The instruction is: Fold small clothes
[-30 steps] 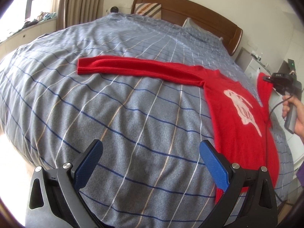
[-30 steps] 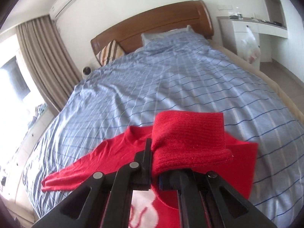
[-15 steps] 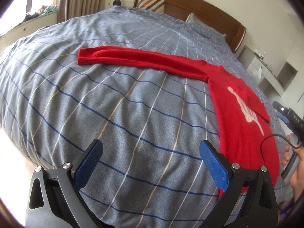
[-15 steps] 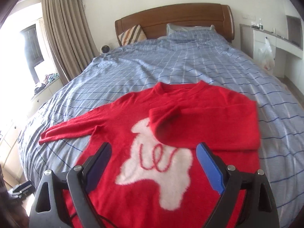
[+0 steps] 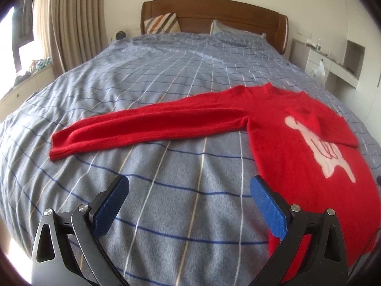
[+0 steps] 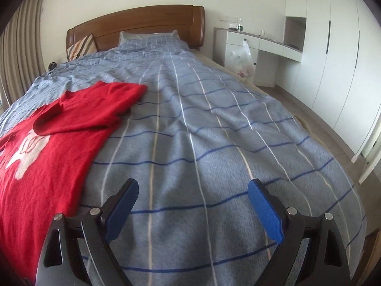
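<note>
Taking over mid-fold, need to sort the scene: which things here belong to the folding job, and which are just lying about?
Job:
red sweater, one sleeve folded over its chest
outstretched sleeve, unfolded
left gripper, open
right gripper, open
checked bedspread as work surface

Lying about:
striped cushion
pillow
plastic bag

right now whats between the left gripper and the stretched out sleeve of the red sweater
Only bare checked bedspread. In the left wrist view nothing lies between the open left gripper and the outstretched sleeve of the red sweater.

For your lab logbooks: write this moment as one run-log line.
red sweater: flat on bed, one sleeve folded in | left gripper: open | right gripper: open
</note>
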A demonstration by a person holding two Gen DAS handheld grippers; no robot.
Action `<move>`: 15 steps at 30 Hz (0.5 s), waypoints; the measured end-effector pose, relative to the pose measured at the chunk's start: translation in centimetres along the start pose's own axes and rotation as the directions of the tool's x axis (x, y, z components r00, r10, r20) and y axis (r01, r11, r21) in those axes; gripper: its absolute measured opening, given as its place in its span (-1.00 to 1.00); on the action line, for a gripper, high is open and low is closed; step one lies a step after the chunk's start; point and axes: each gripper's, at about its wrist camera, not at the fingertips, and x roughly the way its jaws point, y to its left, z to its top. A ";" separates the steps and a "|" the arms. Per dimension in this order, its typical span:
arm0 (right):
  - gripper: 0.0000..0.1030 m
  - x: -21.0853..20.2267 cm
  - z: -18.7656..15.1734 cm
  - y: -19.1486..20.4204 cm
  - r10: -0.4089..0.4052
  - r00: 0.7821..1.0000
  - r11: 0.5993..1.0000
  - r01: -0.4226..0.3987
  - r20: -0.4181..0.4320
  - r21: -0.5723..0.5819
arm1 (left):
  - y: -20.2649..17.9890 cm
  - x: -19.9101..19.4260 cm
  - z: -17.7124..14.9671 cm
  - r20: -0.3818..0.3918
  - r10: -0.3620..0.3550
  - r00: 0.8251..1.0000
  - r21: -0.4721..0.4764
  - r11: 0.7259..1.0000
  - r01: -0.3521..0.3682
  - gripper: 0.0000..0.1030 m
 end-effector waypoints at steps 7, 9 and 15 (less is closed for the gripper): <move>0.98 1.3 -1.6 -0.2 0.014 0.999 1.000 -0.014 0.031 0.003 | 1.9 3.9 -2.2 -0.031 0.012 0.999 -0.050 0.999 -0.013 0.99; 0.99 1.4 -1.8 -0.3 0.020 0.999 1.000 -0.021 0.036 0.009 | 1.9 3.5 -2.7 0.001 0.003 1.000 -0.053 0.999 -0.003 0.99; 0.99 1.6 -2.1 -0.6 0.044 0.998 0.999 -0.045 0.041 0.027 | 1.9 3.4 -2.9 0.021 -0.012 1.000 -0.058 0.998 0.013 0.99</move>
